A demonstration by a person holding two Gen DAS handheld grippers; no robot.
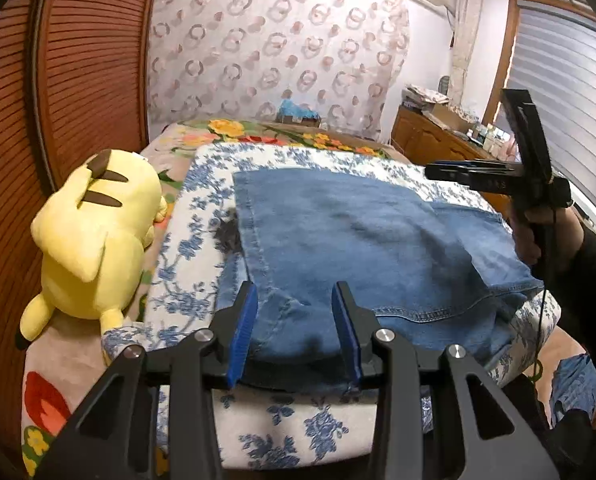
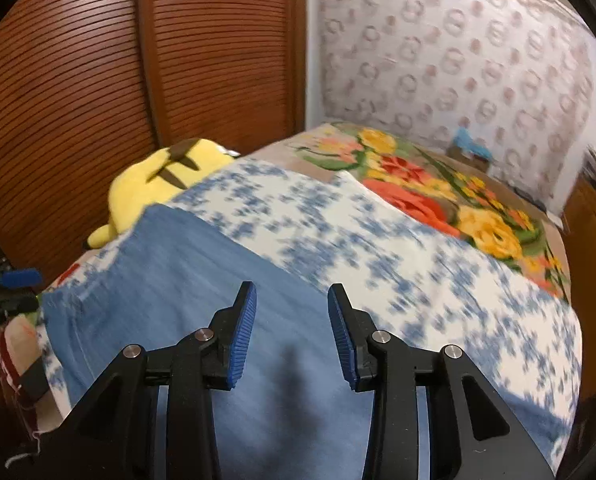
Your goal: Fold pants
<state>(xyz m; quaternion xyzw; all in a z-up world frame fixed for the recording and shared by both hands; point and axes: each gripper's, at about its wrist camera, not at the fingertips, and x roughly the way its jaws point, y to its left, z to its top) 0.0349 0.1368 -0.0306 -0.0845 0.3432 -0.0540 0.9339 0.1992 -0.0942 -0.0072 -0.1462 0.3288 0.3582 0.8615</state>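
Two hand-held grippers are in play, and nothing is held by either. The jeans (image 1: 349, 240) are laid folded on a blue-flowered white cloth (image 1: 298, 432) spread over the bed (image 1: 50, 364), with a yellow plush toy (image 1: 94, 240) just beside them on the left.

The left hand-held gripper (image 1: 296, 336) is parked wide open at the near edge of the denim, jaws apart with fabric seen between them but not pinched. The right hand-held gripper (image 2: 292, 336) is spread just as wide, hovering above the denim, nothing gripped.

Denim like this is probably heavyish and floppy, not slippery, so it would likely sag if lifted by one corner. A thick hem or stitched seam edge is judged the best place to be grabbed, both layers together.

The seams, the pocket area and the right hand (image 1: 537, 232) are shown only by the left view. The right view is motion-blurred, but more of the flowered blanket (image 2: 457, 200) is shown there.
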